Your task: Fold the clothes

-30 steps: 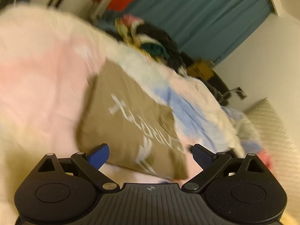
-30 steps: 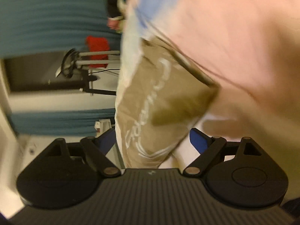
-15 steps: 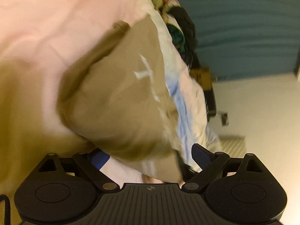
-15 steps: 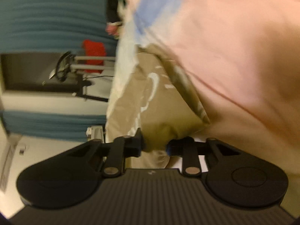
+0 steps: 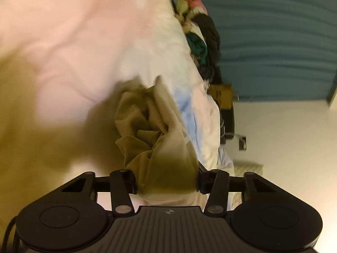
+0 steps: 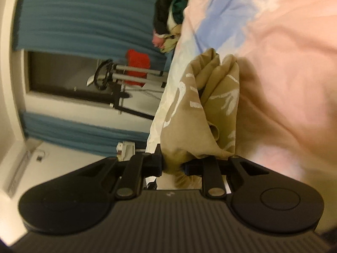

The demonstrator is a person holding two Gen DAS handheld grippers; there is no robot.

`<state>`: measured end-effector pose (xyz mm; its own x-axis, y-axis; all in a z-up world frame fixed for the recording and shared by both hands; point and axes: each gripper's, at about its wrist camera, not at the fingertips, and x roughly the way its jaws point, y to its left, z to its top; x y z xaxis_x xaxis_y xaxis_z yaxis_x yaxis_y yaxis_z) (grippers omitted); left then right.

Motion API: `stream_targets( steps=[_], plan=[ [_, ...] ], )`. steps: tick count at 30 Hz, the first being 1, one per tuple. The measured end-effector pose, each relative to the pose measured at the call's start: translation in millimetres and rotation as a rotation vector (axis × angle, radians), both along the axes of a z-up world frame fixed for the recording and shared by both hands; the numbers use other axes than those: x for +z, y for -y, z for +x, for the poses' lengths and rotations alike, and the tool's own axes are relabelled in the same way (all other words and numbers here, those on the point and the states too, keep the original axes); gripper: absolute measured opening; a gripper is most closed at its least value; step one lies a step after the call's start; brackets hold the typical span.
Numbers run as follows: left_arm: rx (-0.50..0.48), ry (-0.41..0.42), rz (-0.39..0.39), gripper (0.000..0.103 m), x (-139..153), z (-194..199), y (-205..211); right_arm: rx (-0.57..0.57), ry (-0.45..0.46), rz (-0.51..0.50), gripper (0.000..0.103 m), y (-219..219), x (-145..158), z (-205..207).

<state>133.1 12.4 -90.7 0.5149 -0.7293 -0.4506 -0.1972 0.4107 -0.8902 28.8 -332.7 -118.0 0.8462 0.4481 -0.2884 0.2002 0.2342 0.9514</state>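
While the bed (image 5: 88, 48) is lying beneath, both the left gripper (image 5: 166, 182) and right gripper (image 6: 172, 166) are clamping their jaws on the bunched tan garment (image 5: 153, 130).

A pink, white and pale-blue duvet (image 5: 88, 42) covers the bed, filling the left wrist view from nine to twelve o'clock, under warm yellowish light. Teal curtains (image 5: 273, 42) hang at one to two o'clock, above a plain cream wall (image 5: 290, 139) at three o'clock, with a heap of dark and green clothes (image 5: 202, 42) near the bed's far edge. In the right wrist view, a black-and-silver metal stand (image 6: 118, 88) sits at nine to ten o'clock beside something red (image 6: 138, 63).
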Motion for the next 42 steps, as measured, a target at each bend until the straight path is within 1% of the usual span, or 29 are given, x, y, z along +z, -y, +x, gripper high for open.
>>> stream_targets(
  steps=[3, 7, 10, 13, 15, 17, 19, 20, 22, 23, 24, 26, 27, 28, 29, 31, 32, 33, 35, 37, 38, 39, 41, 42],
  plan=[
    [-0.060, -0.004, 0.071, 0.046, 33.3, 25.5, 38.0, -0.040, -0.050, 0.040, 0.022, 26.4, 10.6, -1.5],
    [-0.119, 0.019, 0.152, 0.045, 76.9, 79.9, 110.5, -0.103, -0.053, 0.013, 0.022, 68.9, 39.5, 15.0],
    [-0.143, 0.060, 0.175, 0.044, 103.2, 127.4, 178.0, -0.167, -0.030, -0.076, 0.022, 108.3, 72.6, 51.4],
    [-0.155, 0.123, 0.167, 0.043, 124.9, 179.0, 244.4, -0.236, 0.008, -0.166, 0.022, 148.2, 103.9, 93.4],
    [-0.166, 0.182, 0.136, 0.044, 131.0, 208.3, 279.3, -0.275, 0.054, -0.228, 0.022, 171.8, 123.0, 117.8],
    [-0.187, 0.233, 0.129, 0.044, 123.3, 231.5, 308.8, -0.314, 0.101, -0.301, 0.022, 192.4, 131.5, 132.7],
    [-0.209, 0.278, 0.137, 0.044, 110.5, 251.2, 336.3, -0.339, 0.118, -0.357, 0.022, 207.7, 125.4, 145.1],
    [-0.226, 0.285, 0.161, 0.044, 97.4, 254.5, 344.8, -0.347, 0.111, -0.388, 0.022, 213.1, 116.9, 149.9],
    [-0.266, 0.287, 0.227, 0.044, 63.9, 255.4, 356.6, -0.346, 0.065, -0.424, 0.022, 218.3, 83.8, 153.0],
    [-0.289, 0.275, 0.264, 0.044, 43.8, 250.0, 355.0, -0.345, 0.042, -0.441, 0.022, 220.7, 66.8, 154.3],
    [-0.313, 0.248, 0.298, 0.044, 22.2, 241.7, 348.1, -0.327, -0.003, -0.446, 0.022, 221.1, 43.1, 154.7],
    [-0.350, 0.201, 0.348, 0.044, -14.8, 232.6, 341.4, -0.286, -0.101, -0.425, 0.022, 218.7, 2.6, 154.9],
    [-0.360, 0.193, 0.366, 0.047, -30.5, 227.3, 338.9, -0.263, -0.152, -0.412, 0.022, 214.8, -18.9, 151.4],
    [-0.364, 0.197, 0.382, 0.049, -42.3, 221.7, 336.5, -0.249, -0.179, -0.411, 0.022, 208.9, -33.7, 147.0],
    [-0.364, 0.216, 0.392, 0.051, -48.7, 219.5, 336.4, -0.239, -0.189, -0.421, 0.022, 204.8, -42.0, 143.9],
    [-0.377, 0.250, 0.419, 0.054, -48.7, 220.2, 343.3, -0.222, -0.207, -0.443, 0.023, 197.3, -57.1, 138.1],
    [-0.383, 0.251, 0.440, 0.057, -44.8, 219.4, 346.9, -0.221, -0.214, -0.450, 0.025, 196.2, -57.1, 138.1],
    [-0.390, 0.251, 0.462, 0.064, -41.0, 218.5, 350.5, -0.222, -0.222, -0.457, 0.025, 195.6, -56.1, 138.6],
    [-0.407, 0.253, 0.504, 0.071, -31.7, 215.5, 354.9, -0.214, -0.255, -0.457, 0.028, 195.2, -49.4, 138.1],
    [-0.436, 0.255, 0.546, 0.074, -17.3, 208.1, 350.1, -0.224, -0.301, -0.440, 0.028, 195.6, -38.0, 133.8],
    [-0.447, 0.263, 0.566, 0.078, -8.0, 203.4, 349.0, -0.231, -0.319, -0.432, 0.028, 193.9, -30.4, 129.2],
    [-0.455, 0.278, 0.586, 0.080, 3.6, 197.6, 349.4, -0.230, -0.326, -0.447, 0.028, 190.7, -22.1, 123.0],
    [-0.469, 0.313, 0.627, 0.081, 27.5, 185.1, 349.8, -0.226, -0.335, -0.484, 0.028, 183.7, -5.2, 110.1],
    [-0.472, 0.338, 0.646, 0.082, 40.5, 171.8, 344.4, -0.222, -0.328, -0.505, 0.028, 178.9, 4.9, 101.8]
  ],
)
